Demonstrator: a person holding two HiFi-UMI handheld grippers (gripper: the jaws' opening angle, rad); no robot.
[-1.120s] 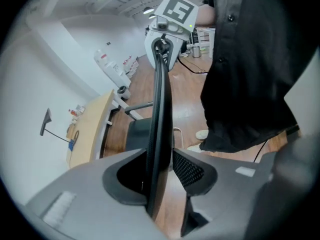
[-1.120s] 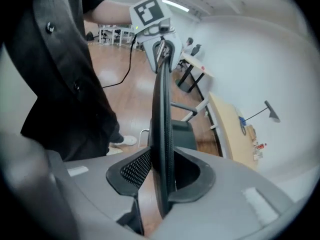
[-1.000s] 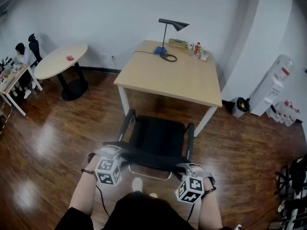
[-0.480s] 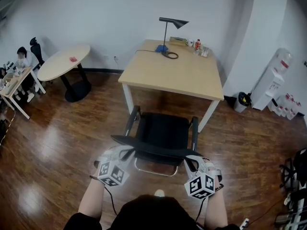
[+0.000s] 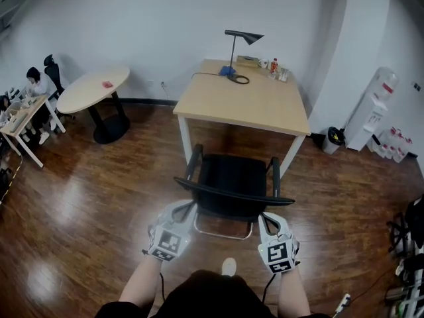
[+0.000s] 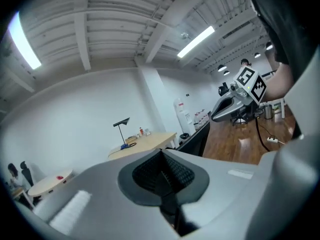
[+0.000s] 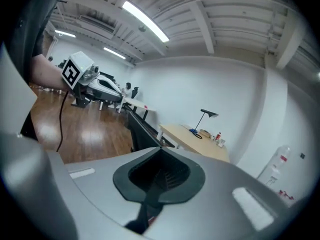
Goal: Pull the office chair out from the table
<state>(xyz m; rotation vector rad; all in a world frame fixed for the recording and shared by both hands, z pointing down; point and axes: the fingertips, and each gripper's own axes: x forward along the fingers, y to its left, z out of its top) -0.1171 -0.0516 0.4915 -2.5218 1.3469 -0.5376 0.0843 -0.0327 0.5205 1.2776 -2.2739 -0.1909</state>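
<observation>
**Free floor on both sides of the chair**

The chair (image 5: 232, 181) stands just before the near edge of the table (image 5: 242, 105), and its backrest (image 5: 233, 194) blocks the straight way to the table top. Left of the chair the wooden floor (image 5: 99, 191) is open as far as the round table (image 5: 89, 88). On the right it is free up to the bin (image 5: 333, 140) and the water dispenser (image 5: 376, 114) by the wall (image 5: 344, 58).

Wooden floor (image 5: 73, 197): dark, glossy, fills the lower frame.
Standing on it: table (image 5: 245, 108), light wood, white legs, upper centre; office chair (image 5: 232, 181), black, just below the table; round table (image 5: 86, 90), upper left; water dispenser (image 5: 379, 108) and bin (image 5: 333, 140), right.
On table, far edge: desk lamp (image 5: 237, 55), bottles (image 5: 273, 66).
On round table: small red item (image 5: 106, 84).
</observation>
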